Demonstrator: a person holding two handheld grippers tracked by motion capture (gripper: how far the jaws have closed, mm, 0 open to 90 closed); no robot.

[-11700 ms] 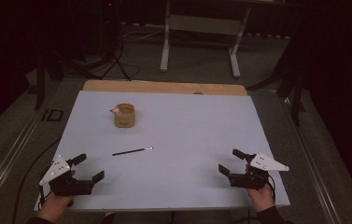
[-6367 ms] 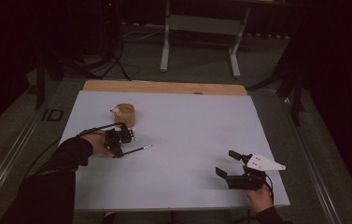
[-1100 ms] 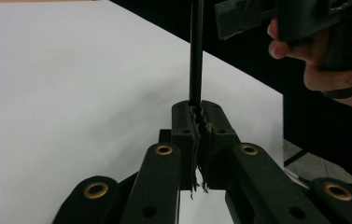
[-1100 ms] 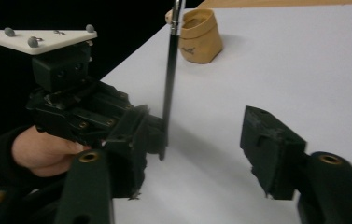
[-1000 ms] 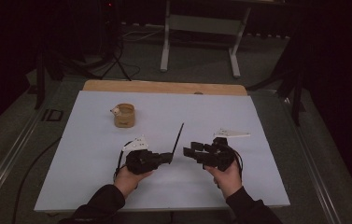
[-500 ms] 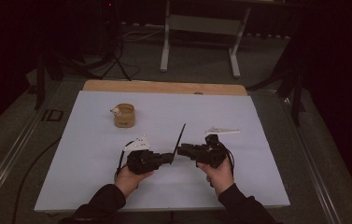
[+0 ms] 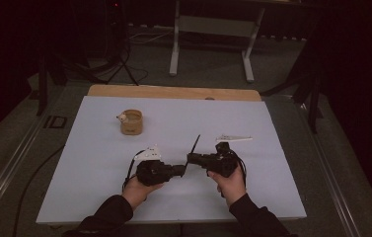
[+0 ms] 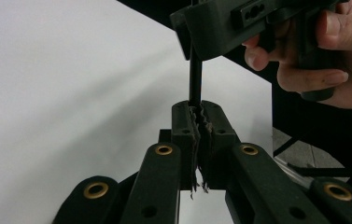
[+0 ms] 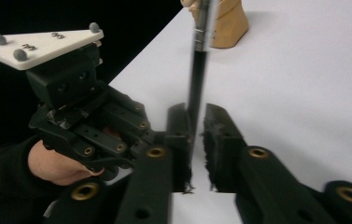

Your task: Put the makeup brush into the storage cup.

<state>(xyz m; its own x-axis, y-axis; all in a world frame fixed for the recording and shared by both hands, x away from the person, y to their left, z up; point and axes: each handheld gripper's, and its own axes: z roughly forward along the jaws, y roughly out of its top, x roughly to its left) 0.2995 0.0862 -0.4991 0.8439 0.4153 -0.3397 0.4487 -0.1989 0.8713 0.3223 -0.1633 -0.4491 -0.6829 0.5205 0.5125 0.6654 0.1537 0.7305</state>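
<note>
A thin black stick (image 7: 195, 145) with a metal band slants up and away over the middle of the table. My left gripper (image 7: 179, 171) is shut on its lower end; in the left gripper view the toothed pads (image 8: 188, 122) pinch the stick (image 8: 195, 79). My right gripper (image 7: 191, 158) faces it from the right, its jaws having just closed onto the stick a little higher. In the right gripper view the stick (image 9: 198, 79) rises from between my right gripper (image 9: 197, 114) jaws, with the left gripper (image 9: 75, 107) close beside it. A small wooden cup (image 7: 131, 121) stands at the far left.
A pale sheet (image 7: 272, 148) covers the table, and a wooden board (image 7: 173, 92) edges its far side. A metal stand (image 7: 210, 29) and dark floor lie beyond. The cup (image 9: 229, 23) sits behind the stick in the right gripper view.
The right gripper's jaws have closed around the stick just above the left gripper. The left gripper has kept still with the stick in it.
</note>
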